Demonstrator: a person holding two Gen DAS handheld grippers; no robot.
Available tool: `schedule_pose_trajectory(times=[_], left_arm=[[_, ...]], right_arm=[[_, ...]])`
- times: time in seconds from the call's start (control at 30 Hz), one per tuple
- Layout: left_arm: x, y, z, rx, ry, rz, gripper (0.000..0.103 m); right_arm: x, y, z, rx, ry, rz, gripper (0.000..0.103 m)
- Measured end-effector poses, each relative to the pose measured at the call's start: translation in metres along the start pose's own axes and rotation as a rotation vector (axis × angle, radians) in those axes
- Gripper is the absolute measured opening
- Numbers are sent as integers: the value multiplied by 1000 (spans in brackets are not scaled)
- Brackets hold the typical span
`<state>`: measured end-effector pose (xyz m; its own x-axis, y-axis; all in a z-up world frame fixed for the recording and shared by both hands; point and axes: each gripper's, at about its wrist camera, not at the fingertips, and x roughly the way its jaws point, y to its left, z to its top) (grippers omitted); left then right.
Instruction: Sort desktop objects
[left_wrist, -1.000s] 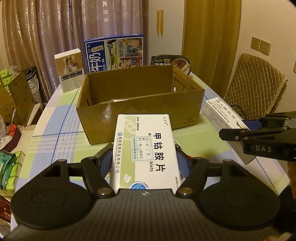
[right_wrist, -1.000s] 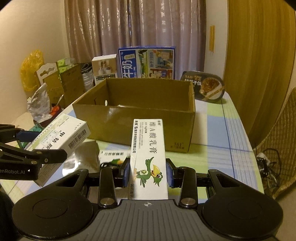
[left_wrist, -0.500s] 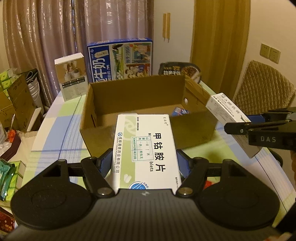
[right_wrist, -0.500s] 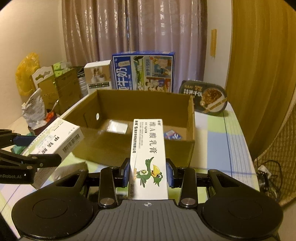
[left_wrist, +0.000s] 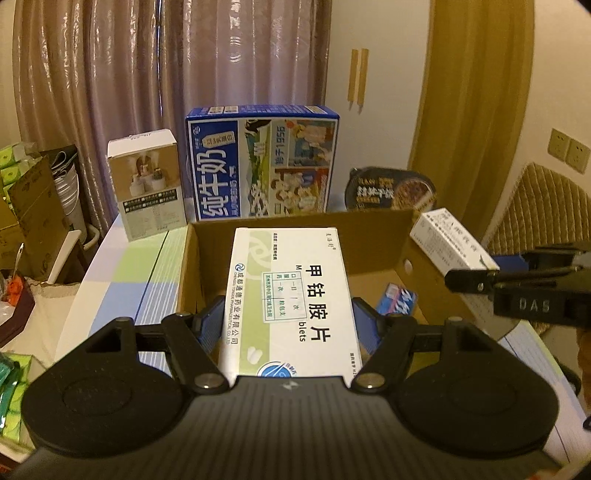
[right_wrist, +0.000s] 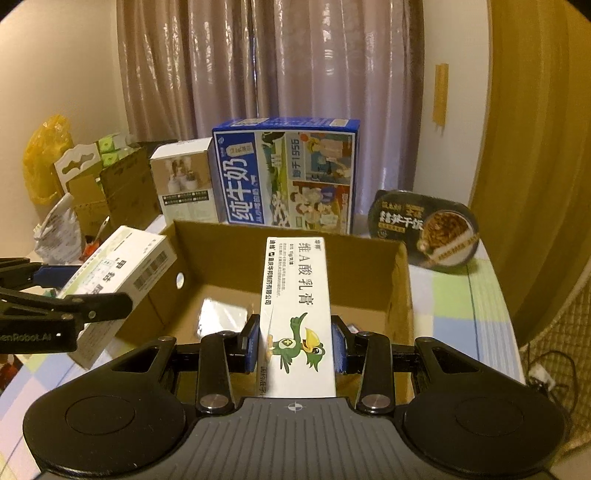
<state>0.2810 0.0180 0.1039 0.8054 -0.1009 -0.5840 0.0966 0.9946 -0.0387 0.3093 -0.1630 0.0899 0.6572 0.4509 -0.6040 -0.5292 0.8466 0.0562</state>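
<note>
Above cardboard box (left_wrist: 373, 236), left claw (left_wrist: 291, 317) clamps medicine box (left_wrist: 291, 295).

A home, a dining or living room. Evidence: floor-length curtains (left_wrist: 147, 92) behind the table's (left_wrist: 122, 280) far edge, checked tablecloth, a milk carton case (left_wrist: 262, 162), an instant-meal bowl (right_wrist: 424, 229), a quilted chair (left_wrist: 543, 210), wall switches (left_wrist: 567, 149).
</note>
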Motion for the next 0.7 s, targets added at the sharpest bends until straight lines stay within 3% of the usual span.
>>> schedule_pose_trajectory(times=[0.47,0.7], left_arm=[[65,14,11,-26,44,-19,67],[60,23,3,-55,26,-3,71]], right_arm=[[58,-4,14,31,55,-4,35],[65,-8,7,44,74,-5,35]])
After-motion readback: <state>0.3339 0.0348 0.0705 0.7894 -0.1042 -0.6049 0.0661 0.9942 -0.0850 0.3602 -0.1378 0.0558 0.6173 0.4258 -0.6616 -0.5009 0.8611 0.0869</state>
